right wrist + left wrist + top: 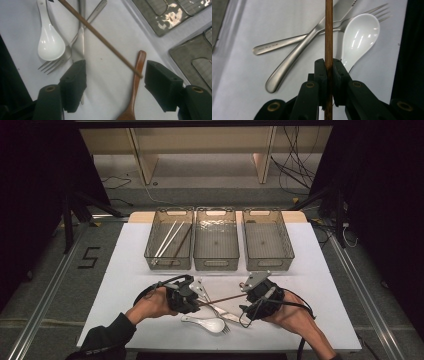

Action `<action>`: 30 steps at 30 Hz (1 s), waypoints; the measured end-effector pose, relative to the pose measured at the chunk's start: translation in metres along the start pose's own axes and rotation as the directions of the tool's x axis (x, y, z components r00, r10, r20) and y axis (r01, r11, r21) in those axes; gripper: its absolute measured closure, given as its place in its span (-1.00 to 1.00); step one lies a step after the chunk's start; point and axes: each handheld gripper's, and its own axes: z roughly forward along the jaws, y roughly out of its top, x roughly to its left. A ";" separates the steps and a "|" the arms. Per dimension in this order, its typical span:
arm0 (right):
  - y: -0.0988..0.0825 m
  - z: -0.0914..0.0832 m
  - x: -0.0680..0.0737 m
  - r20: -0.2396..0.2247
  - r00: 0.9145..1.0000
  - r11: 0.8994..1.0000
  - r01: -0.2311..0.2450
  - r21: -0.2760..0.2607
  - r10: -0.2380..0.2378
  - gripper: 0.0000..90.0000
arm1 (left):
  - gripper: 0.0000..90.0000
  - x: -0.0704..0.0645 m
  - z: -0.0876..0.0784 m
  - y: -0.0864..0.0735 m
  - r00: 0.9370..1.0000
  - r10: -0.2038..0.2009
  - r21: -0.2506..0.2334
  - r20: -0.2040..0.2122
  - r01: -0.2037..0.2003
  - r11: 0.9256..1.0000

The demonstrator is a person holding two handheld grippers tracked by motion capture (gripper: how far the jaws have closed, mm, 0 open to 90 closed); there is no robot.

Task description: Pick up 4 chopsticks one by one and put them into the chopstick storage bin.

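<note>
A brown chopstick (328, 37) is clamped upright between the pads of my left gripper (328, 66), which is shut on it. In the high view the chopstick (222, 299) runs level from the left gripper (197, 302) across to my right gripper (245, 299). The right gripper (115, 75) stands open, its jaws wide apart. The chopstick's (100, 37) free end lies between them, touching neither pad. Under it on the table lies a brown wooden spoon (136, 82).
A white ceramic spoon (207, 323), a metal fork (287, 43) and a metal knife (294, 60) lie crossed on the white table (125, 270) near the front. Behind stand three clear bins: left (170, 262) holding chopsticks, middle (216, 264), right (270, 264).
</note>
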 end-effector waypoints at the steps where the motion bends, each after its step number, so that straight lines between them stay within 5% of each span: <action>1: -0.001 0.000 0.000 0.010 1.000 1.000 -0.003 -0.009 0.003 -0.25 | 0.85 0.002 -0.001 -0.001 1.000 -0.016 -0.002 -0.003 0.016 1.000; 6: -0.003 -0.003 0.001 0.057 0.997 0.997 -0.054 -0.047 0.057 -0.28 | 0.85 0.010 -0.008 -0.006 0.996 -0.089 -0.022 -0.026 0.089 0.996; 14: -0.014 0.002 -0.001 0.048 0.990 0.991 -0.128 -0.043 0.130 -0.36 | 0.85 0.023 -0.022 -0.015 0.983 -0.175 -0.074 -0.051 0.171 0.982; 30: -0.020 0.011 -0.001 0.048 0.985 0.987 -0.162 -0.014 0.163 -0.40 | 0.85 0.046 -0.040 -0.035 0.949 -0.298 -0.156 -0.101 0.281 0.947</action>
